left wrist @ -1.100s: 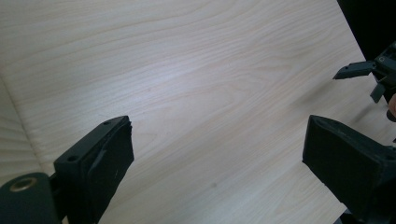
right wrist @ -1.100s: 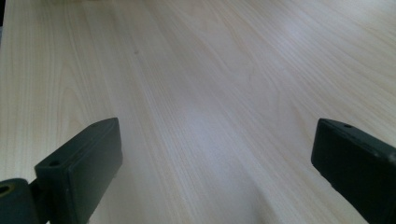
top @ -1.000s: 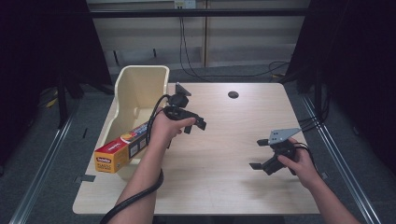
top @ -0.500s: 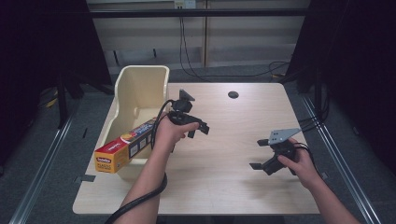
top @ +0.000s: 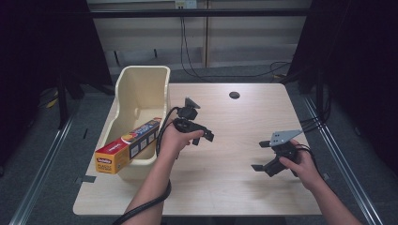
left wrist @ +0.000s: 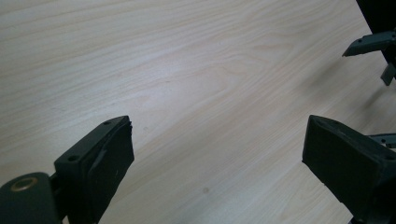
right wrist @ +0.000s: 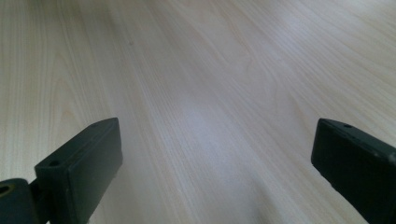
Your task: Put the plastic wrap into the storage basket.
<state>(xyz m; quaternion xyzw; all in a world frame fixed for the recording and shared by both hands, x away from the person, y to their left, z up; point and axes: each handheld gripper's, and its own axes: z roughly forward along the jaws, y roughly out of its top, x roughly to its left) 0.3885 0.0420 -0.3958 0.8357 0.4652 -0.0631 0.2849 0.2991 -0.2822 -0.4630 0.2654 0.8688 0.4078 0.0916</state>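
In the high view my left gripper (top: 202, 137) hovers over the middle of the wooden table (top: 234, 187), just right of a long orange and yellow wrap box (top: 127, 146). The box rests tilted on the front rim of a cream plastic bin (top: 141, 89). In the left gripper view my left gripper (left wrist: 217, 158) stands open over bare wood, nothing between its fingers. My right gripper (top: 259, 155) sits low at the table's right side, its grey plate on top. In the right gripper view my right gripper (right wrist: 217, 163) is open and empty too.
The bin takes up the table's left edge, and the box sticks out past its front corner. A small dark hole (top: 234, 95) marks the far middle of the tabletop. The right gripper's jaw tips (left wrist: 371, 44) show at the upper right of the left gripper view.
My left hand has drifted right and lower, away from the box and bin toward the table's middle. The right hand has stayed put.
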